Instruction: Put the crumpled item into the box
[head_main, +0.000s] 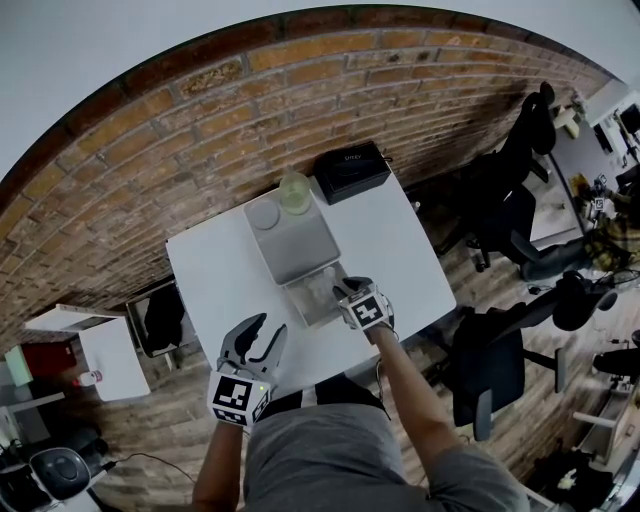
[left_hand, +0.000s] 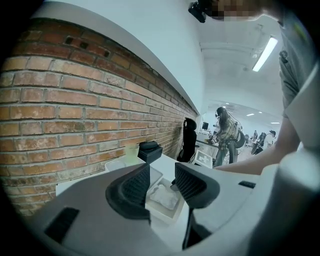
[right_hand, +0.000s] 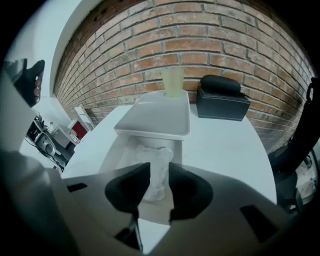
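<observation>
White crumpled paper (right_hand: 157, 156) lies in the box (right_hand: 116, 150) at mid-frame, loose between your right gripper's (right_hand: 159, 171) parted jaws. It looks light and soft, so pinch its bulk. Your left gripper (head_main: 268, 328), lower left, holds nothing, its jaws apart.

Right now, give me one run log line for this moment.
right gripper: jaws apart | crumpled tissue: between them, in box | left gripper: jaws apart, empty

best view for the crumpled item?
Right gripper view: the crumpled white item fills the centre, close up, seen between the right gripper's jaws, in the open box. The left gripper view shows it smaller, lying in the box. The head view shows it tiny, beside the right gripper.
</observation>
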